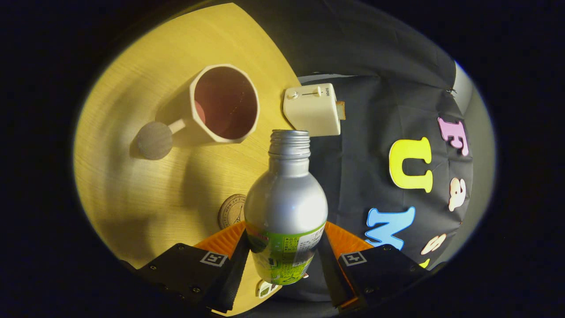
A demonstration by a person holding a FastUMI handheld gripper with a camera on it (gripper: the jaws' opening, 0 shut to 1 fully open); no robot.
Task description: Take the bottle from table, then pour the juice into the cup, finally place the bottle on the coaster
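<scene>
Gripper [282, 254] fingers clamp the bottle [284, 207] on both sides; no gap left between them. Ahead, the bottle's open neck hangs just short of the cup [225, 104]. The cup's ball-ended handle juts out to the left. A small cream box [313, 109] stands just right of the cup at the table [132, 185] edge. Coaster [231, 211] lies partly hidden behind the bottle. Bare table left of the fingers.

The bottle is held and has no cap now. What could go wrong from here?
1. The bottle is clamped low on its body by the hand-held gripper, so it might slip or turn when tipped.
2. Its open mouth is beside the cup, not over it; juice could land on the table.
3. The coaster is partly hidden behind the bottle, so placing may miss.
</scene>
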